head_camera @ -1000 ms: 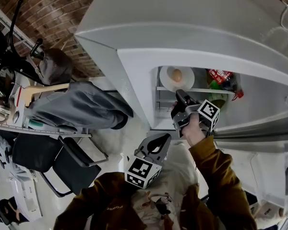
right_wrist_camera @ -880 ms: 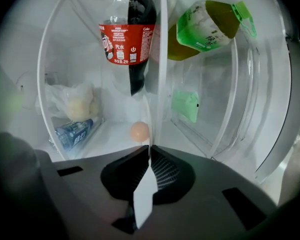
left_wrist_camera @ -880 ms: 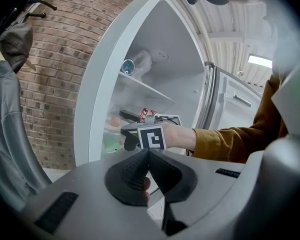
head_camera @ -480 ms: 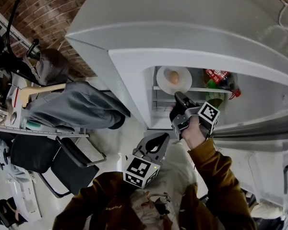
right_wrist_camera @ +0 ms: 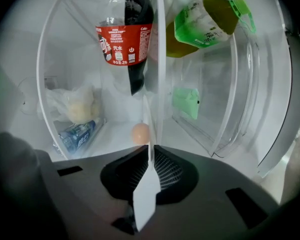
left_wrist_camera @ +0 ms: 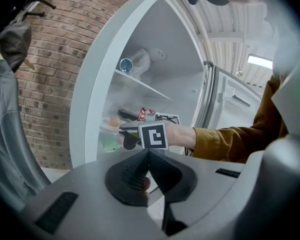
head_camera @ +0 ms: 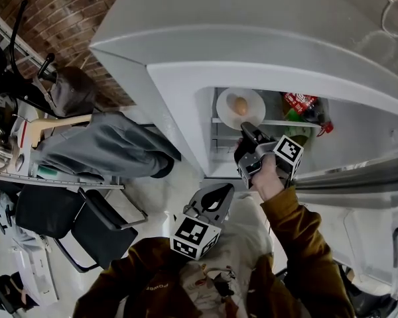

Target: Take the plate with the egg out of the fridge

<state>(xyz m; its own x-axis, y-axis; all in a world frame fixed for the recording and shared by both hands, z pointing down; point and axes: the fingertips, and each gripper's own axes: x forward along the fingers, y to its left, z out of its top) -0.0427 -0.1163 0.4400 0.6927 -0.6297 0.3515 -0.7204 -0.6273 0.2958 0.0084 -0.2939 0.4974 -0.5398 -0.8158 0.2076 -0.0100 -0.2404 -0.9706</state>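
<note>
A white plate (head_camera: 253,101) with a brown egg (head_camera: 240,105) on it rests on a shelf inside the open fridge (head_camera: 186,91). My right gripper (head_camera: 247,130) reaches into the fridge and is shut on the plate's near rim. In the right gripper view the plate (right_wrist_camera: 148,184) shows edge-on, pinched between the jaws of the right gripper (right_wrist_camera: 151,154), with the egg (right_wrist_camera: 140,133) just beyond. My left gripper (head_camera: 215,201) hangs low in front of my chest, shut and empty. The left gripper (left_wrist_camera: 147,154) points towards the fridge.
A cola bottle (right_wrist_camera: 124,44) and a green bottle (right_wrist_camera: 205,21) lie on the same shelf beside the plate. A plastic bag (right_wrist_camera: 77,106) and a small bottle (right_wrist_camera: 80,131) are on another shelf. The fridge door (head_camera: 358,177) stands open at the right. Chairs (head_camera: 86,224) stand at left.
My right gripper has moved up to the plate's near rim and its jaws have closed on it. The left gripper has stayed put.
</note>
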